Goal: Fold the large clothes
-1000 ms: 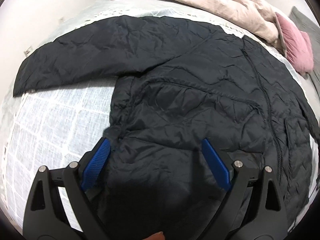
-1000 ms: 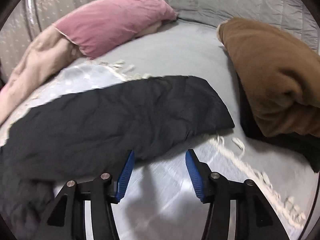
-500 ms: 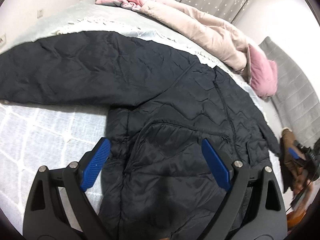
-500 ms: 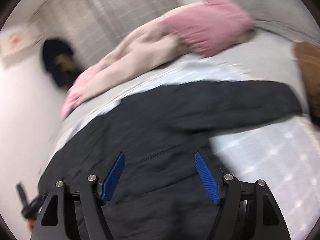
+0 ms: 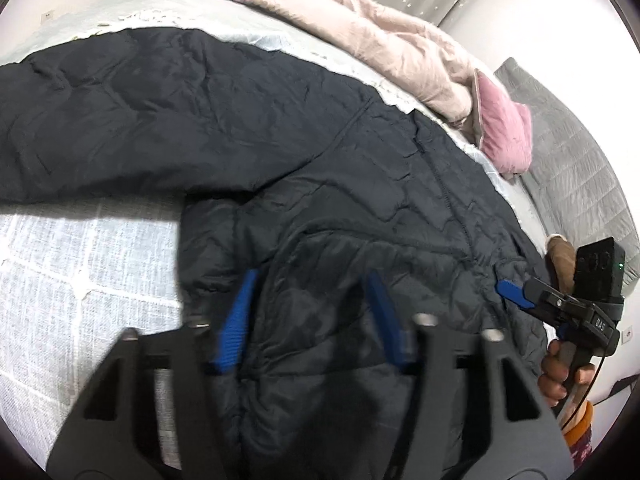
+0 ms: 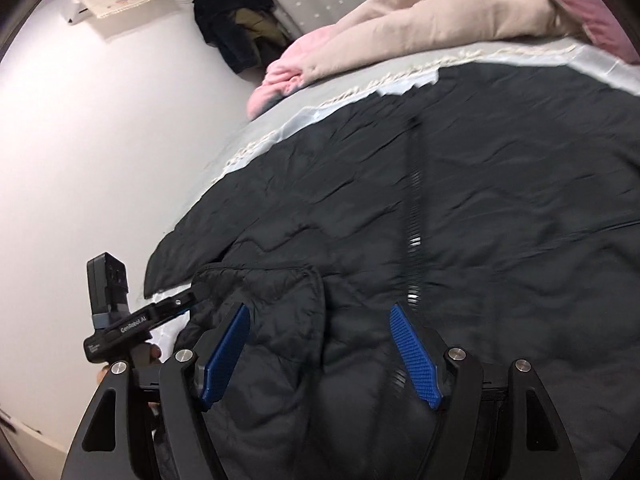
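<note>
A black quilted jacket lies spread front-up on the bed, one sleeve stretched out to the left. My left gripper hovers low over the jacket's bottom left part. Its jaws are closing with puckered fabric between the blurred blue pads, and no firm pinch shows. My right gripper stands open over the jacket near the lower end of the zipper, a raised fold of fabric between its fingers. Each view shows the other gripper: the right gripper at the jacket's right edge, the left gripper poking into the fold.
A white woven cover lies under the jacket. A beige-pink duvet and a pink pillow are heaped along the far side, by the grey headboard. A white wall runs close along the bed; dark clothes hang there.
The left jaws have narrowed over the jacket's lower part. The right gripper swung from the right sleeve across to the jacket's body near the zipper, and each gripper now shows in the other's view.
</note>
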{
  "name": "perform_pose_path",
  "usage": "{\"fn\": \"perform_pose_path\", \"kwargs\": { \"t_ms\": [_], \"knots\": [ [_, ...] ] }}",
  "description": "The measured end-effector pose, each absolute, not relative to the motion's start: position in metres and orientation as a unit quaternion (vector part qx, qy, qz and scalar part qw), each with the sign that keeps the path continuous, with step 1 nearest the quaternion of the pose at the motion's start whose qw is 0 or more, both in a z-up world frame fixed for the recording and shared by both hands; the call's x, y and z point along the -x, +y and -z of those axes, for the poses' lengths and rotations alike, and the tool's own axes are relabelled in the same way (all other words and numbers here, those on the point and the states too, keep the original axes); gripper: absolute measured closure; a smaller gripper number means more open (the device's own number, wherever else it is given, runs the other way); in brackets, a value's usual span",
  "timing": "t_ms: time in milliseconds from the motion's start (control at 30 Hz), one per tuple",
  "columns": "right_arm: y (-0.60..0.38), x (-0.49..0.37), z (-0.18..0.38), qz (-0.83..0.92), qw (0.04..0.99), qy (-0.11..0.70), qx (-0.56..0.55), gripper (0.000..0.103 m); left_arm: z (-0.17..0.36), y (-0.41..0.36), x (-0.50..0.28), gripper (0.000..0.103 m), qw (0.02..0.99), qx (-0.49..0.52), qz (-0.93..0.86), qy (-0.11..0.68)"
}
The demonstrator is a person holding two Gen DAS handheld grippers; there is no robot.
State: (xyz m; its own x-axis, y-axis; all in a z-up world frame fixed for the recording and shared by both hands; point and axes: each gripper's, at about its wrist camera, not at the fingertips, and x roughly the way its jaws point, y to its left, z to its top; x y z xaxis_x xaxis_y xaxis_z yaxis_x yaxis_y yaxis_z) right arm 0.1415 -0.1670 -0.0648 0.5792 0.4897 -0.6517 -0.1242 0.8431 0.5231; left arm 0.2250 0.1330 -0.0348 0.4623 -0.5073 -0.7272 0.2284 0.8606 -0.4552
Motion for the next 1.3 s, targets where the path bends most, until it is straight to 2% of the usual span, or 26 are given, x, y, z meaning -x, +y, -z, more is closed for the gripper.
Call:
{"fn": "perform_pose_path", "kwargs": {
  "t_ms": [33, 67, 133, 167, 233, 300, 400, 500, 633, 833, 1000, 1067, 1133, 1167, 1233, 1300],
  "knots": [
    [-0.165, -0.145, 0.072, -0.187, 0.856, 0.422, -0.233, 0.032, 0.035, 0.134, -0.225, 0.070, 0.843, 0.144, 0.215, 0.471],
    [-0.164, -0.147, 0.077, -0.196, 0.850, 0.423, -0.246, 0.034, 0.033, 0.136, -0.224, 0.072, 0.844, 0.142, 0.214, 0.470],
    [-0.159, -0.150, 0.090, -0.215, 0.836, 0.429, -0.265, 0.051, 0.027, 0.141, -0.221, 0.078, 0.848, 0.148, 0.219, 0.459],
    [-0.154, -0.150, 0.094, -0.219, 0.834, 0.432, -0.264, 0.056, 0.023, 0.143, -0.218, 0.079, 0.851, 0.149, 0.222, 0.452],
    [-0.149, -0.151, 0.097, -0.231, 0.830, 0.434, -0.261, 0.077, 0.017, 0.146, -0.215, 0.092, 0.850, 0.154, 0.240, 0.443],
    [-0.146, -0.149, 0.097, -0.245, 0.824, 0.435, -0.269, 0.087, 0.014, 0.144, -0.211, 0.092, 0.853, 0.147, 0.244, 0.438],
    [-0.142, -0.143, 0.088, -0.254, 0.829, 0.425, -0.260, 0.092, 0.007, 0.140, -0.202, 0.095, 0.858, 0.118, 0.248, 0.434],
    [-0.142, -0.135, 0.074, -0.265, 0.835, 0.420, -0.238, 0.092, 0.000, 0.139, -0.190, 0.099, 0.862, 0.086, 0.246, 0.434],
    [-0.143, -0.127, 0.064, -0.258, 0.842, 0.426, -0.208, 0.093, 0.000, 0.146, -0.168, 0.099, 0.863, 0.030, 0.247, 0.439],
    [-0.148, -0.115, 0.082, -0.177, 0.827, 0.512, -0.147, 0.093, 0.031, 0.146, -0.151, 0.099, 0.842, -0.050, 0.226, 0.487],
    [-0.160, -0.102, 0.076, -0.150, 0.827, 0.518, -0.156, 0.092, 0.036, 0.161, -0.135, 0.097, 0.838, -0.063, 0.208, 0.500],
    [-0.167, -0.093, 0.064, -0.154, 0.833, 0.503, -0.171, 0.091, 0.028, 0.171, -0.131, 0.086, 0.845, -0.049, 0.200, 0.493],
    [-0.171, -0.085, 0.052, -0.156, 0.841, 0.486, -0.179, 0.080, 0.019, 0.179, -0.126, 0.064, 0.856, -0.033, 0.189, 0.480],
    [-0.172, -0.082, 0.046, -0.152, 0.846, 0.479, -0.176, 0.076, 0.011, 0.181, -0.126, 0.061, 0.863, -0.018, 0.184, 0.469],
    [-0.172, -0.076, 0.036, -0.149, 0.855, 0.469, -0.167, 0.059, 0.002, 0.176, -0.127, 0.057, 0.868, 0.002, 0.190, 0.460],
    [-0.175, -0.073, 0.028, -0.143, 0.862, 0.458, -0.161, 0.054, -0.004, 0.163, -0.126, 0.057, 0.867, 0.009, 0.203, 0.455]
  ]
}}
